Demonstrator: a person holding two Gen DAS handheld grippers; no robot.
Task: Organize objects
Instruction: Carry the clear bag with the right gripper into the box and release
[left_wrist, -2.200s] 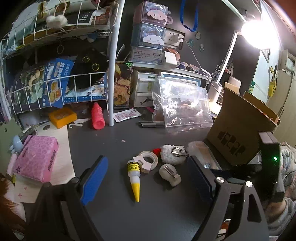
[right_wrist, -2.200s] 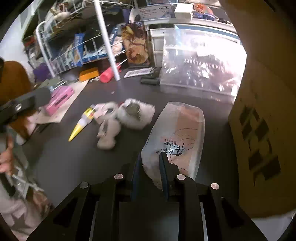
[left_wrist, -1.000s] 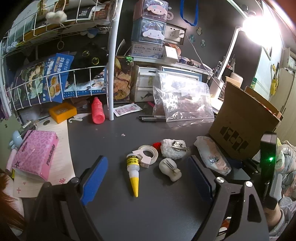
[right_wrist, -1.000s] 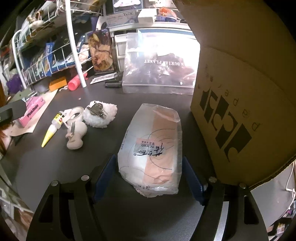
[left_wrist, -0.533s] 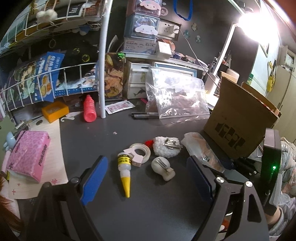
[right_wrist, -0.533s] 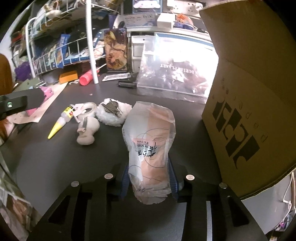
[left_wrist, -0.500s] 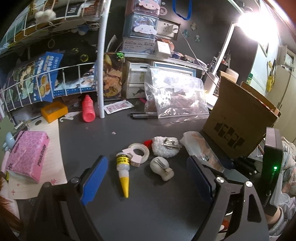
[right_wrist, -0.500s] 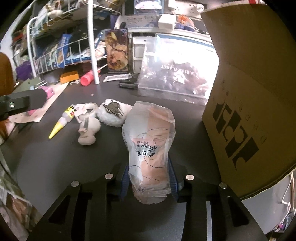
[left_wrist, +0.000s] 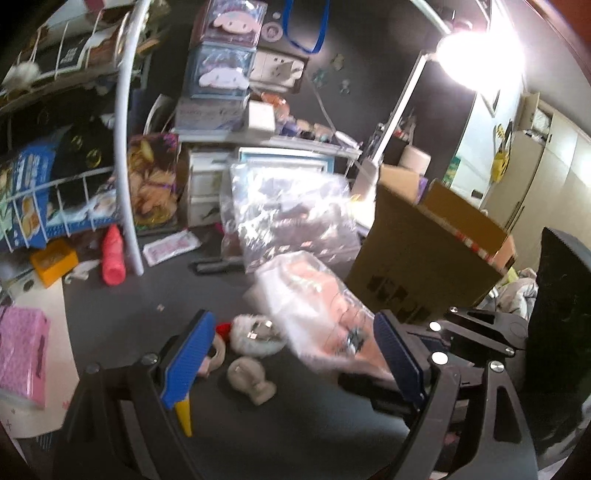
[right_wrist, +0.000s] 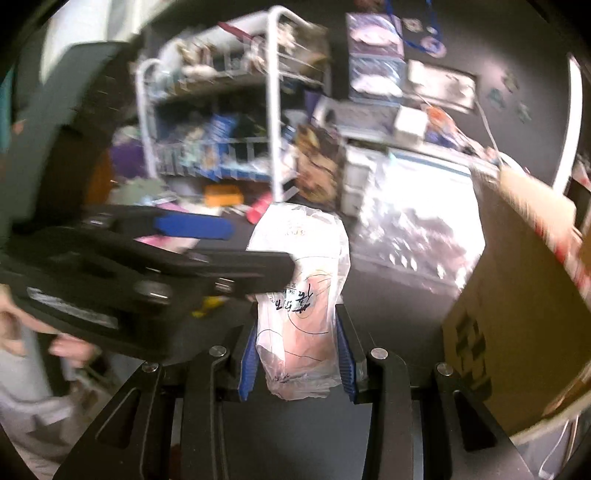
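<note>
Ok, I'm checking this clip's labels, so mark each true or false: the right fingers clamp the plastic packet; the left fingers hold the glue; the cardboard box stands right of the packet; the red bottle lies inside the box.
1. The right gripper clamps the packet. True.
2. The left gripper holds the glue. False: it is open and the glue lies on the desk.
3. The box stands right of the packet. True.
4. The red bottle lies inside the box. False: it stands on the desk by the white rack pole.
</note>
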